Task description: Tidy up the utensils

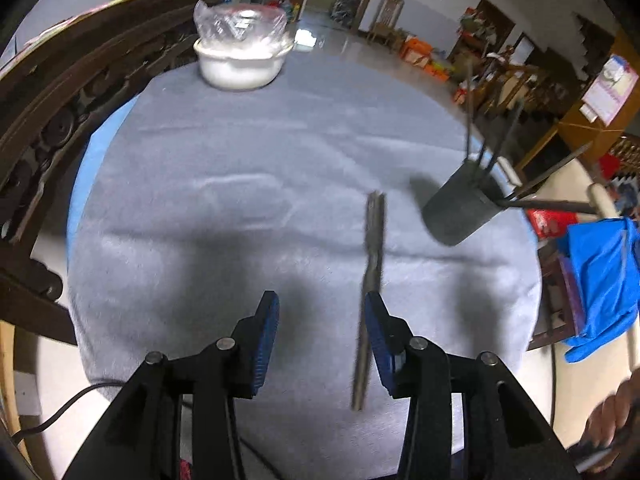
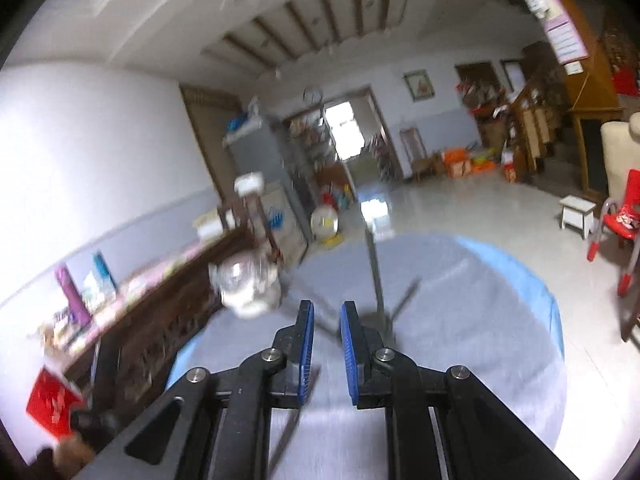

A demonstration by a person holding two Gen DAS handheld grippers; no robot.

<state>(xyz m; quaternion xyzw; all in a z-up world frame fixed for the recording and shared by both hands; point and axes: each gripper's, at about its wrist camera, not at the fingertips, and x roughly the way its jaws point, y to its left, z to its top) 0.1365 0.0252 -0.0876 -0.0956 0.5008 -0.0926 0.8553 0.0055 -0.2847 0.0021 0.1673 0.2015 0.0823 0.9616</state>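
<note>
In the left wrist view a pair of dark chopsticks [image 1: 372,280] lies lengthwise on the grey tablecloth [image 1: 240,208]. My left gripper [image 1: 320,312] is open just above the cloth; its right finger pad [image 1: 380,344] is beside the chopsticks' near end. A dark cylindrical utensil holder [image 1: 460,208] with several utensils sticking out stands at the right of the table. In the blurred right wrist view my right gripper [image 2: 327,320] hangs above the table with a narrow gap between its pads and nothing in it; thin utensil handles [image 2: 376,272] rise just beyond it.
A white bowl [image 1: 240,68] covered with clear plastic stands at the table's far edge, also in the right wrist view [image 2: 248,288]. A dark carved wooden bench [image 1: 80,92] runs along the left. A blue cloth [image 1: 600,280] hangs at the right. A black cable [image 1: 60,412] trails near the front.
</note>
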